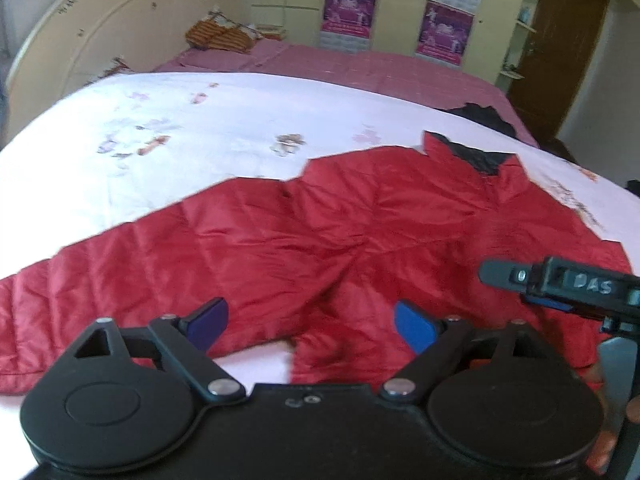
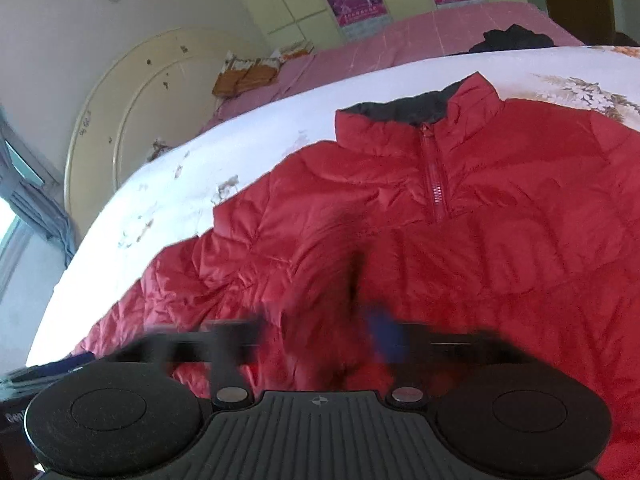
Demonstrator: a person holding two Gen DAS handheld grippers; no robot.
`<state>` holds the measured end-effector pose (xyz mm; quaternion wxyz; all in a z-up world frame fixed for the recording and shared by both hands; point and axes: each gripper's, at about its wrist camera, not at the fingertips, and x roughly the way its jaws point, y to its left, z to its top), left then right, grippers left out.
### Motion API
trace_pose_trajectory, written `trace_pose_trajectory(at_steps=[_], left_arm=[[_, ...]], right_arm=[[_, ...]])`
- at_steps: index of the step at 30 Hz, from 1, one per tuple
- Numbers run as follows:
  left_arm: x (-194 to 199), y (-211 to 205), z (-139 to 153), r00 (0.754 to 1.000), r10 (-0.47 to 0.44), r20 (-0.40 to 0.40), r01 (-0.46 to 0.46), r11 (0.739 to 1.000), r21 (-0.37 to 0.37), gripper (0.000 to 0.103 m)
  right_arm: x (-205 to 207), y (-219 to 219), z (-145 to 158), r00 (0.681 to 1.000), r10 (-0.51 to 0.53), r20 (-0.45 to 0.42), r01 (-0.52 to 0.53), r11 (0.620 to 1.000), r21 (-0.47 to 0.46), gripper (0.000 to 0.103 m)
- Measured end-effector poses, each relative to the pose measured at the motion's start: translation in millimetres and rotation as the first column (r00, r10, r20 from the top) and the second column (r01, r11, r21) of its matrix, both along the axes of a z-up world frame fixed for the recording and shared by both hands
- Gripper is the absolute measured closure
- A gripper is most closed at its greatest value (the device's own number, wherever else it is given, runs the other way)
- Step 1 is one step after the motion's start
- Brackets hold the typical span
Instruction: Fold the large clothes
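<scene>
A red quilted jacket (image 1: 320,232) with a dark-lined collar lies spread face up on the white floral bedspread (image 1: 180,132). One sleeve stretches to the left. My left gripper (image 1: 312,326) is open, with its blue pads just above the jacket's lower hem. My right gripper shows in the left wrist view at the right edge (image 1: 560,284), over the jacket's side. In the right wrist view the jacket (image 2: 460,240) fills the middle, zip and collar upward. My right gripper (image 2: 332,336) is motion-blurred over the red fabric; its fingers look spread apart.
A pink sheet (image 1: 360,64) covers the far part of the bed. A dark garment (image 1: 480,116) lies beyond the collar. Orange striped cloth (image 1: 224,34) lies by the cream headboard (image 1: 100,28). Wardrobe doors with purple posters (image 1: 352,8) stand behind.
</scene>
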<state>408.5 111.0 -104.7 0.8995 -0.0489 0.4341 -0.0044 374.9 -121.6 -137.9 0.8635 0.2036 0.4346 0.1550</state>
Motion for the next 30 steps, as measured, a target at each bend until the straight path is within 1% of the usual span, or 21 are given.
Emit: trace_pose_trajectory(at_steps=[3, 5, 8, 9, 10, 12, 13, 14, 15, 16, 19, 20, 23, 25, 26, 28, 30], left_arm=[[4.4, -13.0, -3.2, 0.999, -0.034, -0.007, 0.034, 0.999, -0.033, 0.009], [8.4, -25.7, -7.8, 0.996, -0.087, -0.013, 0.085, 0.994, -0.071, 0.005], [16.4, -44.9, -20.1, 0.989, -0.139, -0.057, 0.132, 0.985, -0.108, 0.007], [19.3, -50.2, -25.4, 0.986, -0.151, -0.067, 0.141, 0.982, -0.125, 0.011], [22.4, -53.9, -30.2, 0.985, -0.155, -0.075, 0.143, 0.980, -0.138, 0.018], [27.4, -58.1, -38.7, 0.986, -0.152, -0.072, 0.138, 0.977, -0.163, 0.053], [29.2, -57.5, -42.3, 0.988, -0.139, -0.066, 0.125, 0.976, -0.177, 0.058], [31.4, -56.8, -45.1, 0.990, -0.122, -0.065, 0.107, 0.975, -0.194, 0.068], [32.5, -56.1, -46.0, 0.992, -0.112, -0.059, 0.097, 0.973, -0.210, 0.083], [33.5, -55.5, -46.4, 0.993, -0.108, -0.048, 0.094, 0.971, -0.220, 0.087], [35.1, -55.8, -39.3, 0.995, -0.101, 0.005, 0.100, 0.969, -0.225, 0.093], [34.2, -56.4, -32.7, 0.993, -0.110, 0.045, 0.117, 0.966, -0.232, 0.094], [35.5, -56.6, -7.5, 0.983, -0.104, 0.152, 0.135, 0.968, -0.210, 0.094], [38.4, -49.5, 8.3, 0.971, -0.074, 0.227, 0.116, 0.977, -0.180, 0.094], [40.4, -44.1, 12.1, 0.966, -0.057, 0.250, 0.098, 0.983, -0.155, 0.094], [47.3, -32.6, 7.2, 0.971, -0.023, 0.239, 0.056, 0.990, -0.132, 0.094], [52.1, -24.3, -8.7, 0.983, 0.003, 0.185, 0.021, 0.992, -0.127, 0.094]], right_arm=[[4.8, -8.4, 10.7, 0.999, -0.023, 0.037, 0.024, 1.000, -0.018, 0.013], [3.0, -21.1, 17.4, 0.997, -0.058, 0.048, 0.060, 0.998, -0.032, 0.013], [-7.9, -44.3, 26.0, 0.993, -0.099, 0.069, 0.105, 0.991, -0.083, 0.013], [-11.9, -50.6, 27.0, 0.991, -0.110, 0.071, 0.116, 0.989, -0.094, 0.013], [-17.2, -57.2, 27.2, 0.989, -0.124, 0.074, 0.132, 0.986, -0.106, 0.013], [-26.9, -70.8, 26.7, 0.985, -0.154, 0.079, 0.163, 0.978, -0.128, 0.013], [-31.6, -78.1, 26.3, 0.983, -0.167, 0.082, 0.177, 0.975, -0.138, 0.013], [-35.2, -83.5, 25.7, 0.980, -0.179, 0.086, 0.191, 0.970, -0.149, 0.013], [-38.9, -89.1, 25.2, 0.977, -0.193, 0.091, 0.206, 0.965, -0.165, 0.013], [-41.6, -93.3, 24.4, 0.974, -0.202, 0.099, 0.217, 0.960, -0.178, 0.013], [-45.6, -105.7, 20.8, 0.965, -0.234, 0.120, 0.256, 0.943, -0.213, 0.013], [-46.1, -110.7, 20.4, 0.961, -0.248, 0.127, 0.271, 0.937, -0.222, 0.014], [-43.7, -122.7, 18.4, 0.947, -0.287, 0.146, 0.315, 0.919, -0.236, 0.014], [-39.5, -130.5, 18.5, 0.937, -0.309, 0.160, 0.341, 0.906, -0.251, 0.014], [-36.9, -133.6, 18.3, 0.935, -0.315, 0.163, 0.349, 0.902, -0.255, 0.014], [-31.0, -139.0, 16.9, 0.930, -0.328, 0.165, 0.362, 0.894, -0.264, 0.014], [-23.6, -141.6, 12.1, 0.931, -0.327, 0.159, 0.361, 0.888, -0.286, 0.014]])
